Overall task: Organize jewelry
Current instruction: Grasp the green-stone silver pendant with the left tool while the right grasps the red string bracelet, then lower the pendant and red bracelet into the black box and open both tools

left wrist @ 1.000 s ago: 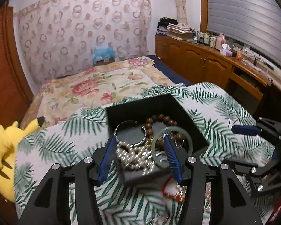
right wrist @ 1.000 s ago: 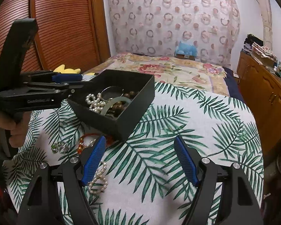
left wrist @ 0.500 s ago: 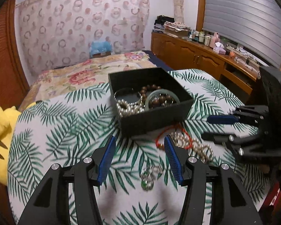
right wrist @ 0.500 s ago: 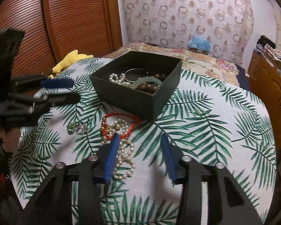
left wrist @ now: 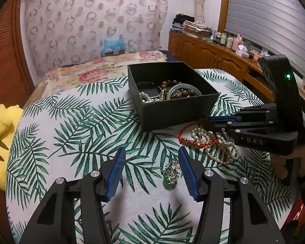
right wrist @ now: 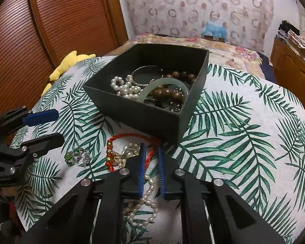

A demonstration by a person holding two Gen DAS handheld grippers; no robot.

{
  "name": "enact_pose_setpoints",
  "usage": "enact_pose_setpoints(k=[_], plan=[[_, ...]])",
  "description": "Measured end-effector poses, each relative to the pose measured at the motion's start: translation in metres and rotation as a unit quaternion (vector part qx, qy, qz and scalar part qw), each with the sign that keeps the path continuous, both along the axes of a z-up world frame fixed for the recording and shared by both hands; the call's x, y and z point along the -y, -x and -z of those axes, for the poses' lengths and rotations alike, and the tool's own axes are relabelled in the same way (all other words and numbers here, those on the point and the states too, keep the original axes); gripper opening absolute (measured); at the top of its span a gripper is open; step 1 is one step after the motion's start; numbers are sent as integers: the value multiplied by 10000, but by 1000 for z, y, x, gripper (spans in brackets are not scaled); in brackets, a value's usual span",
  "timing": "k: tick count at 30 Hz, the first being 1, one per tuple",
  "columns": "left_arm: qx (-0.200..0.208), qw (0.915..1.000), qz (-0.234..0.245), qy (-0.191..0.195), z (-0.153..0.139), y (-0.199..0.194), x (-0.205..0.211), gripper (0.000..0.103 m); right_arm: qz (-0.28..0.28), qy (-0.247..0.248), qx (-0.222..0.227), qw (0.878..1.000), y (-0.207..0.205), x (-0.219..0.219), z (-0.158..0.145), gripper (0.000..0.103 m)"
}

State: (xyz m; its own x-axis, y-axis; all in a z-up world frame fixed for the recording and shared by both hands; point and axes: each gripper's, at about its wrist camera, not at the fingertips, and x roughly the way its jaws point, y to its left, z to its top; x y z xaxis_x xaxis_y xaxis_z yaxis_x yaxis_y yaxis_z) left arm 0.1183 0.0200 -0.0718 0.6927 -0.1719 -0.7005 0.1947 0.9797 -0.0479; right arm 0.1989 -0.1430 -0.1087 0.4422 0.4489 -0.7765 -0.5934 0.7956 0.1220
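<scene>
A black box on the palm-leaf cloth holds pearls, brown beads, a silver bangle and a pale green bangle. In front of it lie a red cord bracelet, a pearl necklace and a green-stone piece. My left gripper is open, with the green-stone piece just inside its right finger. My right gripper is nearly shut around the red cord bracelet, low over the pearls; its jaws show a narrow gap.
A yellow plush toy lies off the table's left edge. Behind the table are a floral bed, a wooden cabinet with bottles, and a slatted wooden door.
Both grippers have pulled back from the box and dropped toward the loose jewelry. The right gripper's jaws have narrowed from wide open to nearly shut around the red cord.
</scene>
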Motion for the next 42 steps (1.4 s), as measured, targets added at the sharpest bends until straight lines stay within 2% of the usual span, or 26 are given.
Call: enact_pose_setpoints(k=[2,7,14,19,25,29,33,37,42], plan=[[-15,10000,4,-6,0,1,0,51,-14,87,-19,10000,0,-3,0,4],[-94,10000,17,18,5,4,-1,51,-97,37,80,9999,5,0,-1,3],[-201,9998,27,-4,13,9,0,51,-141,-97,521,9985,23,15,-30,3],[-318,9993,200,14,17,11,4,51,-173,-113,755,9969,36,28,-48,3],[-409,9983,413,-23,22,11,14,50,-172,-76,826,9964,40,37,-50,3],[-451,9981,420,-93,25,5,18,41,-152,-101,827,9964,39,40,-50,3],[-403,9981,417,-201,27,3,19,38,-158,-110,859,9961,42,41,-52,3],[-361,9981,415,-267,28,5,19,14,-163,-118,872,9960,42,41,-53,3],[-264,9991,325,9,23,9,11,11,-199,-133,888,9958,44,40,-55,3]])
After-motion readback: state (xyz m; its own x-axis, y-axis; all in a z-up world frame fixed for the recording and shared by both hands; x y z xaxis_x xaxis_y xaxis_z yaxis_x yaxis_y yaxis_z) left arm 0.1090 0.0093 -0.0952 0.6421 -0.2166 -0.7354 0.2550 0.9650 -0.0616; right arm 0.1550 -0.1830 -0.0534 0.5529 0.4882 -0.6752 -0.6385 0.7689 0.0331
